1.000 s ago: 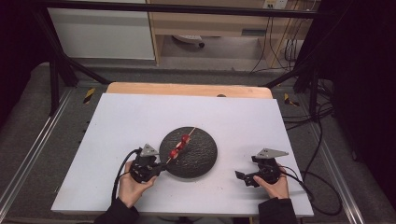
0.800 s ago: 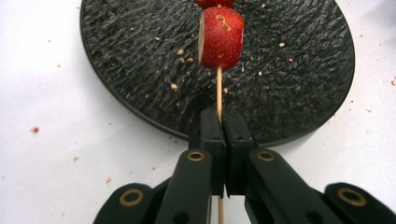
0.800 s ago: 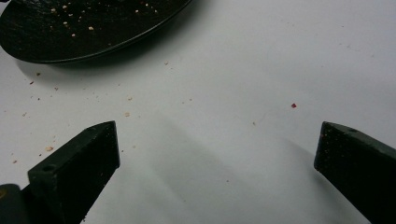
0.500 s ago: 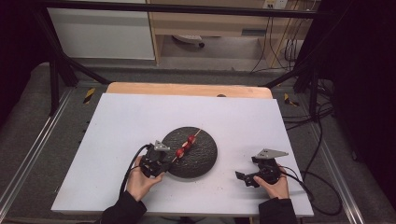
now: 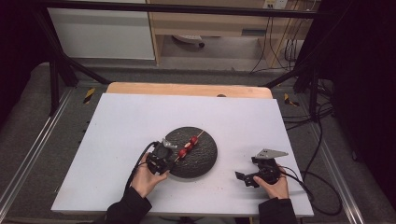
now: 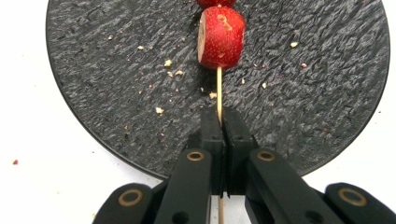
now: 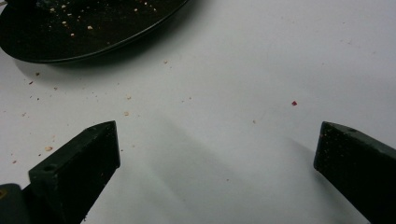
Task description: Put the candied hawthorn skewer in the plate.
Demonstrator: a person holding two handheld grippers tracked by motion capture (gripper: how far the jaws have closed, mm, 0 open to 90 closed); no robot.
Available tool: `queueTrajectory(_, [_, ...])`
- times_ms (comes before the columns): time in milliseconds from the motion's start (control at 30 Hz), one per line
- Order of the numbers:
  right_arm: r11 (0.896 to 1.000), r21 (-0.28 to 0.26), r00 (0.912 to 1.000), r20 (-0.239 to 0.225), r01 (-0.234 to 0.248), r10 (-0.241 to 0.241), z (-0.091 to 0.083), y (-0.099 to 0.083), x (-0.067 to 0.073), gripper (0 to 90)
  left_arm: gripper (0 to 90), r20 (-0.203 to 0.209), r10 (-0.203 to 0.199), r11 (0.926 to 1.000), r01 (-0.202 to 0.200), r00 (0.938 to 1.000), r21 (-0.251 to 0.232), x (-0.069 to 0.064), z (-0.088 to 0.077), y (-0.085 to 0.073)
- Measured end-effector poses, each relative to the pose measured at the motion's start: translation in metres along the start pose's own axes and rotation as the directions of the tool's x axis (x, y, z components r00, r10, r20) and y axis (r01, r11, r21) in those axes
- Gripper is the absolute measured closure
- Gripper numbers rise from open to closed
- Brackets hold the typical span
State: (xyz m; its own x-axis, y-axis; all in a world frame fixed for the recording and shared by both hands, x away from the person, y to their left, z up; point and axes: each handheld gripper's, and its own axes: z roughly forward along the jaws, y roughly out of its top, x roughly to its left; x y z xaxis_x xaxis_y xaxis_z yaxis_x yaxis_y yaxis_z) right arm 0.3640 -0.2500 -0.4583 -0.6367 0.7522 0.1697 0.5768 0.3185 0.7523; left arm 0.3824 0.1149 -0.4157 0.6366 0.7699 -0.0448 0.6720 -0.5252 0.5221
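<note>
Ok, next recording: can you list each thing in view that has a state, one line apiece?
Left tool: shut on the skewer stick.
Right tool: open, nothing between its jaws, over bare table.
Skewer: threaded with red fruit pieces, lying over the plate.
Nearest fruit piece: cut flat on one side, on the stick.
Plate: dark, strewn with crumbs.
Table: white, speckled with crumbs.

Bright overhead light on the table (image 5: 121, 121), dark surroundings, soft shadows.
</note>
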Motion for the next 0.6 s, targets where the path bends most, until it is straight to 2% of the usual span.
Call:
queueTrajectory(233, [1.0,0.0,1.0,0.002,-0.002,0.002,0.0,0.0,0.0,1.0,87.3,0.015,0.01,0.9999,-0.01,0.9998,-0.01,0.001,-0.001,-0.002])
queueTrajectory(367, [1.0,-0.001,1.0,0.0,-0.005,0.005,0.0,0.0,0.0,1.0,85.4,0.044,0.02,0.9989,-0.018,0.9988,-0.043,0.004,-0.003,-0.004])
queueTrajectory(433, [1.0,-0.001,1.0,0.0,-0.006,0.006,0.0,0.0,0.0,1.0,82.1,0.058,0.029,0.9974,-0.025,0.9979,-0.068,0.006,-0.005,-0.005])
queueTrajectory(533, [1.0,-0.001,1.0,0.001,-0.004,0.004,0.0,0.0,0.0,1.0,73.2,0.078,0.058,0.9925,-0.049,0.9952,-0.112,0.009,-0.011,-0.007])
queueTrajectory(600, [1.0,-0.004,1.0,0.002,-0.004,0.004,0.0,0.0,0.0,1.0,66.1,0.098,0.064,0.9888,-0.05,0.9932,-0.141,0.013,-0.015,-0.008])
